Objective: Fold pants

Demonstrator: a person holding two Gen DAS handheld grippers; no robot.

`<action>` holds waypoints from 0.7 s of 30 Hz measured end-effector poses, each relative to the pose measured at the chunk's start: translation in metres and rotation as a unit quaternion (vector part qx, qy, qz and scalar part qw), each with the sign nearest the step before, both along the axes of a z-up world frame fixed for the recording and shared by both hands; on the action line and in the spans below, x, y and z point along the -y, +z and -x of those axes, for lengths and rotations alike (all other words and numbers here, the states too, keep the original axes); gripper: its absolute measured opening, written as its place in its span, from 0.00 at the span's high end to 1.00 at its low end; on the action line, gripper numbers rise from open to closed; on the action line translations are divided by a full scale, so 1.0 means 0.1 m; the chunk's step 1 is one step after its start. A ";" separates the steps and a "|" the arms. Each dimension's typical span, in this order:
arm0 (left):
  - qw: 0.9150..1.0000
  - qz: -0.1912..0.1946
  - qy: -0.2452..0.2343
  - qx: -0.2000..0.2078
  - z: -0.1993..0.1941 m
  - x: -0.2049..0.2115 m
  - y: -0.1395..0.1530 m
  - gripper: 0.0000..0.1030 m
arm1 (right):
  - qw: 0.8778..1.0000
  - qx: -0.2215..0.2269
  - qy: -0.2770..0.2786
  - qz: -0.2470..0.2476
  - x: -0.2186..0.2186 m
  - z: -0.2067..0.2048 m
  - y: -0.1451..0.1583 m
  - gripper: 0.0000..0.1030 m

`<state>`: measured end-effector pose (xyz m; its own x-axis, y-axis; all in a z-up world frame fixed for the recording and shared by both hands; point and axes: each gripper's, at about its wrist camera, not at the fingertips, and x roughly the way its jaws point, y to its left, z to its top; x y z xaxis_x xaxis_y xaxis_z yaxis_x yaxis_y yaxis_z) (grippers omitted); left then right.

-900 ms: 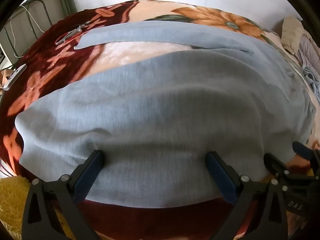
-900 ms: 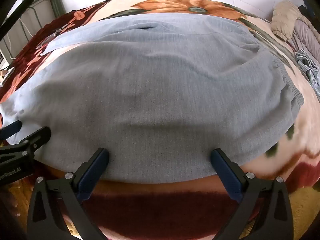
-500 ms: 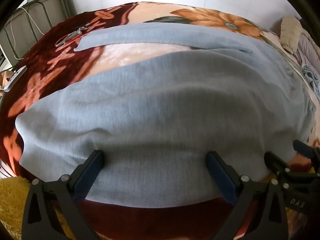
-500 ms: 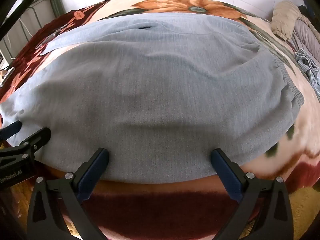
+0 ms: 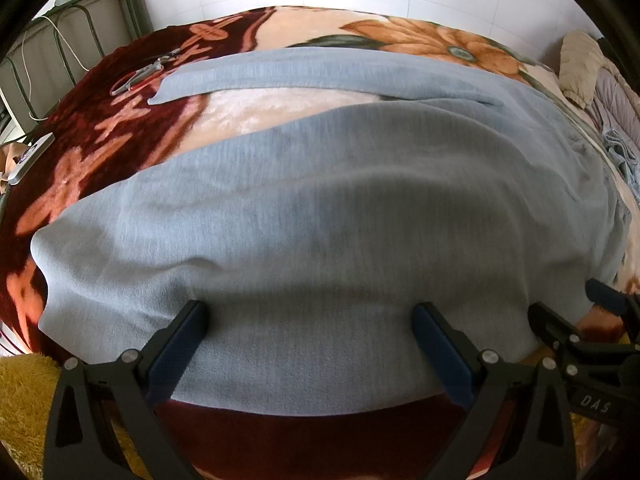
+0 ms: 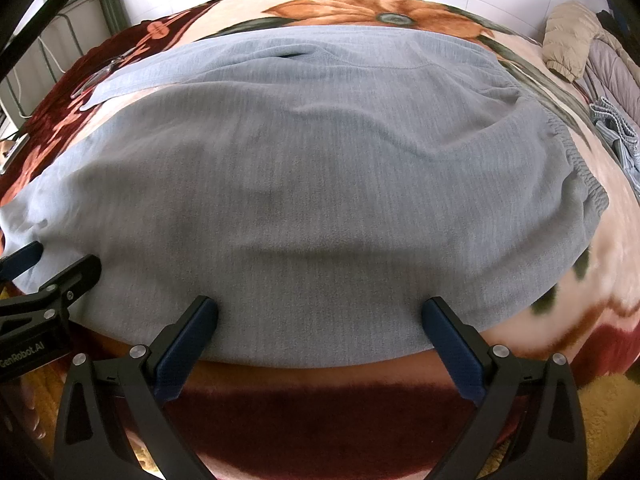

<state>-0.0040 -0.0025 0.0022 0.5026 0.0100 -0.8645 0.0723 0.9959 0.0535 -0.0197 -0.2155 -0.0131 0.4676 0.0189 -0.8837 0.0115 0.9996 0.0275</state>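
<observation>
Light blue-grey pants spread flat across a bed with a floral blanket, one leg angled off toward the far left, elastic waistband over on the right. Left tool parked at the near hem, fingers spread wide apart, blue pads sitting over the near edge of the fabric, nothing pinched. Right tool same deal further right along that near edge, also wide apart, gripping nothing. Each tool visible at the edge of the other's view. Beige jacket bunched at the far right, scissors lying far left on the blanket.
</observation>
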 end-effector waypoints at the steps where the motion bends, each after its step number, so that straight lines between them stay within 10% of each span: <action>1: 1.000 0.000 0.000 0.000 0.00 0.00 0.00 0.00 | 1.000 0.000 0.000 0.000 0.00 0.00 0.00 0.00; 21: 1.000 0.000 0.000 0.002 0.00 0.00 0.00 0.00 | 1.000 -0.008 -0.014 0.000 0.12 -0.07 -0.03 0.00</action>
